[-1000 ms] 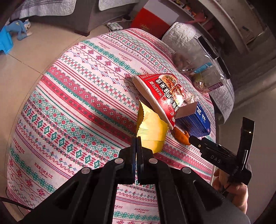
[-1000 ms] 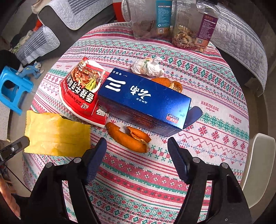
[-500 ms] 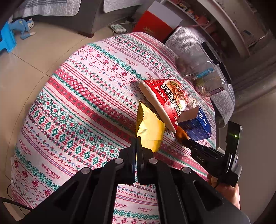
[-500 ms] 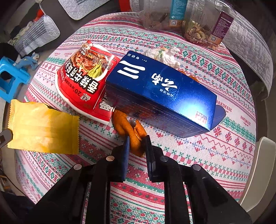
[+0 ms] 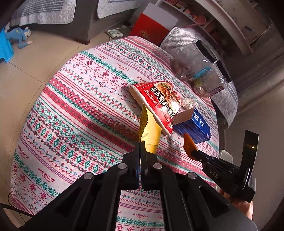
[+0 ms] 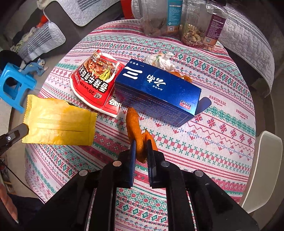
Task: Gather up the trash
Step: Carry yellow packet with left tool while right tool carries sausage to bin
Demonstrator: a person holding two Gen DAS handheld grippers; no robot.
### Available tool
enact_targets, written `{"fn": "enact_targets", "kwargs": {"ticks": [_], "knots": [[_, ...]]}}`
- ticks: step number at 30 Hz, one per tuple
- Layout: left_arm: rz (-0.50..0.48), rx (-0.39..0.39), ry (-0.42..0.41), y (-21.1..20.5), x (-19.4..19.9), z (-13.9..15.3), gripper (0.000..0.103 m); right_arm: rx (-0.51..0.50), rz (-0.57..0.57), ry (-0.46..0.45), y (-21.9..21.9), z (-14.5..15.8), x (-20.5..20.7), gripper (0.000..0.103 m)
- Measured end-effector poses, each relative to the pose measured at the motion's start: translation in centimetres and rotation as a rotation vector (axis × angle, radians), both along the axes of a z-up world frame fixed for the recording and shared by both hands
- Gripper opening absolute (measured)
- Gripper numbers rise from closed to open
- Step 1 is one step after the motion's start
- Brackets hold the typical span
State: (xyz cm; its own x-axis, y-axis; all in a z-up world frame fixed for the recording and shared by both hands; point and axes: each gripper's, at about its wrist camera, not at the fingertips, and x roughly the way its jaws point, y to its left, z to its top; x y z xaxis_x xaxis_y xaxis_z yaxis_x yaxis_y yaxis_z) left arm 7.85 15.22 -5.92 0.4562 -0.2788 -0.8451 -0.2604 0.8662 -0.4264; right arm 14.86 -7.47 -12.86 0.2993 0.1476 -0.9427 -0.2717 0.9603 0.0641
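My left gripper (image 5: 141,144) is shut on the edge of a yellow wrapper (image 5: 150,131), held above the patterned tablecloth; the wrapper also shows in the right wrist view (image 6: 58,122). My right gripper (image 6: 142,144) is shut on an orange peel (image 6: 134,126), lifted off the cloth; the peel shows at its tip in the left wrist view (image 5: 190,144). A red noodle cup (image 6: 95,85), a blue box (image 6: 156,88), a crumpled white tissue (image 6: 160,61) and more orange peel (image 6: 182,76) lie on the table.
Two clear snack bags (image 6: 202,24) stand at the table's far edge. A white chair (image 6: 262,168) is at the right, a blue stool (image 6: 14,87) and a stuffed toy (image 6: 35,66) on the floor at the left. A grey sofa (image 5: 58,16) stands beyond.
My right gripper closed on the orange peel and lifted it off the cloth. My left gripper keeps holding the yellow wrapper, slightly shifted.
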Motion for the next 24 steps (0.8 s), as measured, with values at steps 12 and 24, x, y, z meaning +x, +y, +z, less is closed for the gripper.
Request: {"fn": "enact_targets", "kwargs": {"ticks": [12,24], "knots": [[-0.050,-0.005,-0.042,-3.5,0.2,1.7,0.001,0.101,-0.076,-0.036,-4.9,3.8,-1.2,0.010],[-0.140,-0.012,-0.084,-9.7,1.1,2.9,0.000,0.141,-0.118,-0.057,-9.2,5.6,-2.6,0.010]]}}
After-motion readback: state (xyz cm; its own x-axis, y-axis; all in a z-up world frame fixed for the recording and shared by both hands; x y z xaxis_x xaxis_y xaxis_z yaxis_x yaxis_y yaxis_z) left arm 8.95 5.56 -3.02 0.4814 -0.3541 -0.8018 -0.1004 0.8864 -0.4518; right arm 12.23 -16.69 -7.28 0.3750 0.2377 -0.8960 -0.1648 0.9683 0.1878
